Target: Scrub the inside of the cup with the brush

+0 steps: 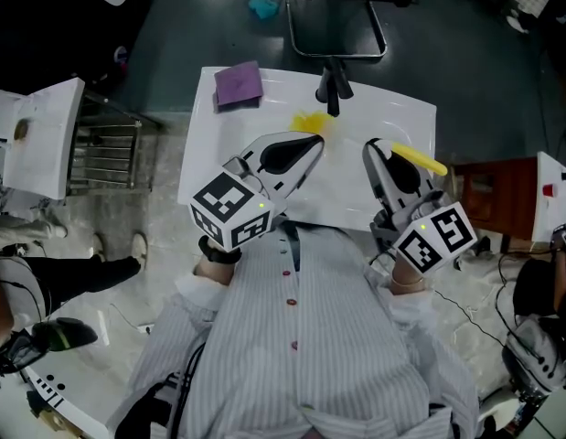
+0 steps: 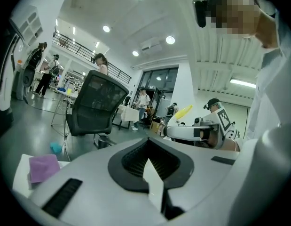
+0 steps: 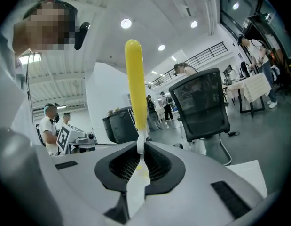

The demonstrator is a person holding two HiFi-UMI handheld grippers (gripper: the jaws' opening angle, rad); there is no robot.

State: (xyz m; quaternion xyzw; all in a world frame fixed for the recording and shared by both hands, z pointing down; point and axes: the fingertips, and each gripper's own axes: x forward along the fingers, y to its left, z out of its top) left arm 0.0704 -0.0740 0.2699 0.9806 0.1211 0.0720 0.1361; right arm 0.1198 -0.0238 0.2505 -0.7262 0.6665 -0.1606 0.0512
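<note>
Holding the long yellow plastic brush [image 3: 135,84] clamped at its near end, the right gripper [image 3: 138,149] points the brush's long axis far and slightly right. The left gripper [image 2: 149,166] has its fingers together on nothing. A blurred yellow object [image 1: 309,122], possibly the cup, sits on the white table [image 1: 392,108] just beyond the left gripper, which is the nearer one. No writing is readable.

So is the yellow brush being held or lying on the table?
Held: the right gripper is shut on the brush, which sticks out from between its jaws.
</note>
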